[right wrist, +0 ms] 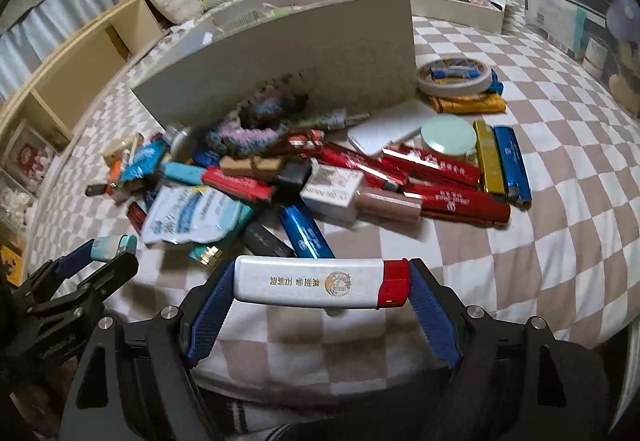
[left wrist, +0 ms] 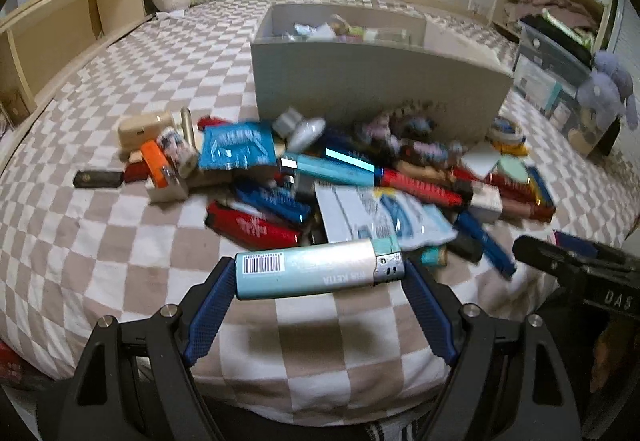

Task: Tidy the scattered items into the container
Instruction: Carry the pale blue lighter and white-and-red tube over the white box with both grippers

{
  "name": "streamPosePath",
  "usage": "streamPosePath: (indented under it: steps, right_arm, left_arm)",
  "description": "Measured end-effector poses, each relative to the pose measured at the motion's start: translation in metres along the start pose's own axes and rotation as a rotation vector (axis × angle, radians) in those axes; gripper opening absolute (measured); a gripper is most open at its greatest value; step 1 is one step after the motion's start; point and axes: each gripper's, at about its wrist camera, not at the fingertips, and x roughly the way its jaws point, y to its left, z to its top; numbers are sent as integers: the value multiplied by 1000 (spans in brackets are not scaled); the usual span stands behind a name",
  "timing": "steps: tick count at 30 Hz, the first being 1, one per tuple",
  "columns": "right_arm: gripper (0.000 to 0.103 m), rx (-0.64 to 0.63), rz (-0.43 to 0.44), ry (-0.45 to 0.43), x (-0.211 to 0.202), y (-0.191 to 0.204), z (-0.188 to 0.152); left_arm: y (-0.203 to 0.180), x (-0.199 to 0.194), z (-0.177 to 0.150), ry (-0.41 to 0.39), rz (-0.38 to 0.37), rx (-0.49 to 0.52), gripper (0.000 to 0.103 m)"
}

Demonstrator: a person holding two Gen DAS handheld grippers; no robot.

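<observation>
My left gripper (left wrist: 320,273) is shut on a silver and teal lighter (left wrist: 316,273), held crosswise above the checked bedspread near its front edge. My right gripper (right wrist: 322,283) is shut on a white lighter with a red cap (right wrist: 320,283), also crosswise and lifted. A pile of scattered lighters, packets and small boxes (left wrist: 360,185) lies in front of the grey-white container (left wrist: 380,81), which holds several items. The pile (right wrist: 320,177) and container (right wrist: 288,57) also show in the right wrist view. Each gripper appears at the edge of the other's view.
A shallow white tray (right wrist: 456,7) with small items lies behind the container. A tape roll (right wrist: 454,75) sits to its right. Clear storage bins (left wrist: 556,65) and a plush toy (left wrist: 608,89) stand at the right. Wooden shelves (left wrist: 60,33) line the left.
</observation>
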Motion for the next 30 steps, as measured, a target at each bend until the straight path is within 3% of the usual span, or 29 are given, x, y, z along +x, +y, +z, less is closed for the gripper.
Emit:
streamPosePath:
  steps: [9,19,24,30]
  right_arm:
    - [84,-29,48,-105,-44,11,41]
    - [84,-66,35,-206,-93,26,94]
    - [84,-62,48,-236,-107,29,135]
    - [84,-27,96,-219,-94,27,181]
  left_arm:
    - [2,-46,56,-113,-13,-28,84]
    - [0,-98,117,-247,17,-1,84]
    - [1,-102,149,-266,2,-3,84]
    - [12,-86,190,-249,-10,-13,84]
